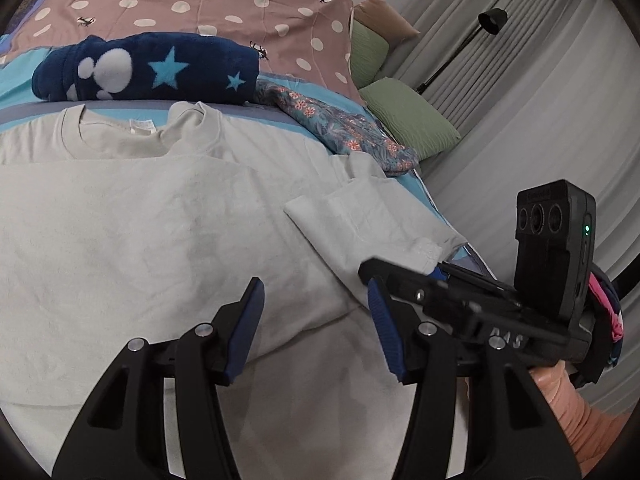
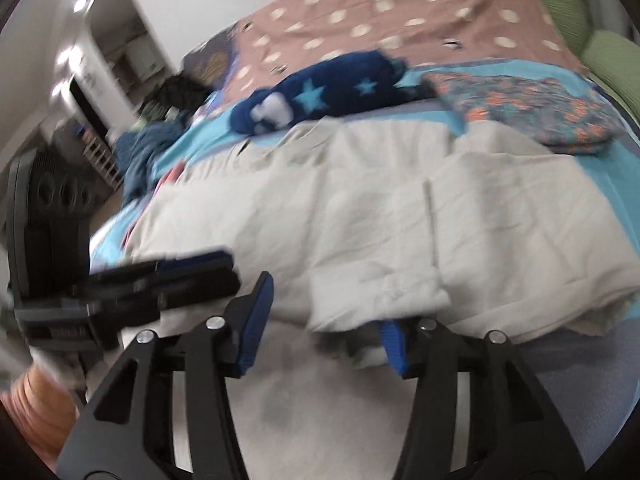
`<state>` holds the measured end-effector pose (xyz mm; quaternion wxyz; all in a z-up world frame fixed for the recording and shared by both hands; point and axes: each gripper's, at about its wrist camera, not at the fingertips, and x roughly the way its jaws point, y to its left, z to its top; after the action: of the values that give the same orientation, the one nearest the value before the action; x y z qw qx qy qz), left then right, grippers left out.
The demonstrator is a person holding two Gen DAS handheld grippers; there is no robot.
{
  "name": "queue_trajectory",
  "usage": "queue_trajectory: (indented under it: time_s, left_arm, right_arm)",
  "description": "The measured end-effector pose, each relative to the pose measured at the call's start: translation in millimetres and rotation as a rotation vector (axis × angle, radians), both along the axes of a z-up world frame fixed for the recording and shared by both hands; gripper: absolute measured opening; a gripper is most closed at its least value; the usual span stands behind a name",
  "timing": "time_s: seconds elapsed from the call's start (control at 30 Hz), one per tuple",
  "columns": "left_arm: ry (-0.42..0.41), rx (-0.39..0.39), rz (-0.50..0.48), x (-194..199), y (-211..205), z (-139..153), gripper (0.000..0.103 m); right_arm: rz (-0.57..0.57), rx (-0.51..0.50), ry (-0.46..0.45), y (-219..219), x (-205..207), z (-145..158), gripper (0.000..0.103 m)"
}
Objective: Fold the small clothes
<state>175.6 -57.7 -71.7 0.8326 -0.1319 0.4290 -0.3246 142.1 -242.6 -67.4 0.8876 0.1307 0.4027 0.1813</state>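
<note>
Lying flat across the bed (image 1: 24, 80), the grey T-shirt (image 1: 140, 220) is soft and limp; your left tool (image 1: 316, 328) and right tool (image 2: 324, 320) gape empty, so pinch its near hem

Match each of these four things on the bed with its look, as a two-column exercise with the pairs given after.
Things:
1. T-shirt
2. Fleece garment
3. Folded cloth
4. Pillow

Looks:
A. blue-grey with orange flowers
B. plain green
C. pale grey, spread flat, sleeve folded in
D. dark blue with light blue stars

Pairs: 1-C, 2-D, 3-A, 4-B
</note>
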Motion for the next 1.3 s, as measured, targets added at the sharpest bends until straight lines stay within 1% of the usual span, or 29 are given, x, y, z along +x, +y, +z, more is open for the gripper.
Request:
queue_trajectory:
  time_s: [0.03, 0.1, 0.17, 0.2, 0.27, 0.3, 0.33, 0.37, 0.43, 0.5, 0.57, 0.63, 0.83, 0.9, 0.97, 1.0, 1.03, 1.07, 1.1, 1.13, 1.17, 1.23, 1.3]
  left_arm:
    - [0.012, -0.009, 0.01, 2.4, 1.7, -0.9, 0.055]
    - [0.06, -0.042, 0.033, 8.6, 8.9, -3.6, 0.055]
    - [0.097, -0.07, 0.046, 12.9, 15.4, -5.2, 0.055]
    - [0.107, -0.084, 0.046, 14.8, 18.3, -5.1, 0.055]
    - [0.114, -0.091, 0.04, 17.1, 19.2, -4.4, 0.056]
    - [0.12, -0.093, 0.036, 18.5, 18.4, -4.1, 0.056]
    - [0.129, -0.098, 0.032, 20.0, 17.1, -3.9, 0.056]
    - [0.137, -0.103, 0.028, 21.6, 15.4, -3.7, 0.056]
    - [0.141, -0.107, 0.032, 23.3, 13.0, -3.0, 0.056]
    - [0.149, -0.12, 0.038, 24.8, 12.9, -3.8, 0.056]
    - [0.163, -0.123, 0.055, 26.6, 14.8, -6.4, 0.069]
    - [0.182, -0.126, 0.071, 27.8, 17.0, -9.2, 0.069]
    - [0.191, -0.173, 0.081, 31.4, 24.3, -8.9, 0.07]
    - [0.198, -0.181, 0.076, 33.5, 24.8, -10.6, 0.07]
    - [0.208, -0.17, 0.08, 35.7, 22.1, -14.1, 0.069]
    - [0.201, -0.166, 0.077, 35.6, 20.2, -14.7, 0.069]
    - [0.184, -0.156, 0.073, 35.0, 17.5, -14.2, 0.067]
    - [0.161, -0.133, 0.063, 34.1, 13.3, -12.9, 0.052]
    - [0.142, -0.108, 0.048, 34.1, 8.5, -12.0, 0.04]
    - [0.13, -0.082, 0.024, 34.8, 1.8, -10.8, 0.015]
    - [0.125, -0.07, 0.009, 35.9, -2.0, -10.2, 0.0]
    - [0.093, -0.043, 0.003, 36.2, -7.5, -3.6, 0.0]
    - [0.03, -0.031, -0.001, 34.4, -8.5, 15.7, 0.0]
  right_arm:
    - [-0.012, 0.01, 0.002, -1.7, 2.1, 0.0, 0.033]
    - [0.01, -0.013, 0.001, 4.3, 7.9, -0.2, 0.012]
    - [0.078, -0.061, -0.038, 19.5, 2.3, 0.8, 0.008]
    - [0.112, -0.083, -0.06, 25.7, -1.9, 2.8, 0.008]
    - [0.19, -0.169, -0.125, 44.9, -14.1, 4.3, 0.008]
    - [0.21, -0.2, -0.143, 51.3, -17.2, 4.1, 0.008]
    - [0.231, -0.228, -0.156, 57.3, -20.0, 3.4, 0.012]
    - [0.247, -0.244, -0.162, 61.2, -21.5, 2.5, 0.013]
    - [0.265, -0.26, -0.171, 65.0, -23.6, 1.5, 0.017]
    - [0.278, -0.294, -0.187, 69.9, -27.3, 0.7, 0.018]
    - [0.302, -0.336, -0.206, 76.8, -32.0, -0.8, 0.023]
    - [0.32, -0.375, -0.225, 83.5, -37.4, -3.0, 0.031]
    - [0.344, -0.534, -0.254, 108.6, -42.3, -15.5, 0.034]
    - [0.348, -0.559, -0.261, 112.5, -43.6, -18.6, 0.035]
    - [0.347, -0.564, -0.263, 113.0, -42.7, -19.7, 0.036]
    - [0.344, -0.561, -0.261, 112.0, -41.5, -20.0, 0.036]
    - [0.337, -0.554, -0.256, 110.0, -39.7, -21.0, 0.036]
    - [0.33, -0.544, -0.25, 107.1, -37.3, -20.1, 0.036]
    - [0.321, -0.533, -0.245, 104.2, -35.2, -19.6, 0.036]
    - [0.308, -0.518, -0.237, 100.5, -32.3, -18.9, 0.036]
    - [0.296, -0.501, -0.23, 96.5, -29.2, -17.8, 0.036]
    - [0.272, -0.468, -0.221, 89.4, -25.1, -13.8, 0.036]
    - [0.238, -0.438, -0.228, 80.4, -25.2, -8.1, 0.038]
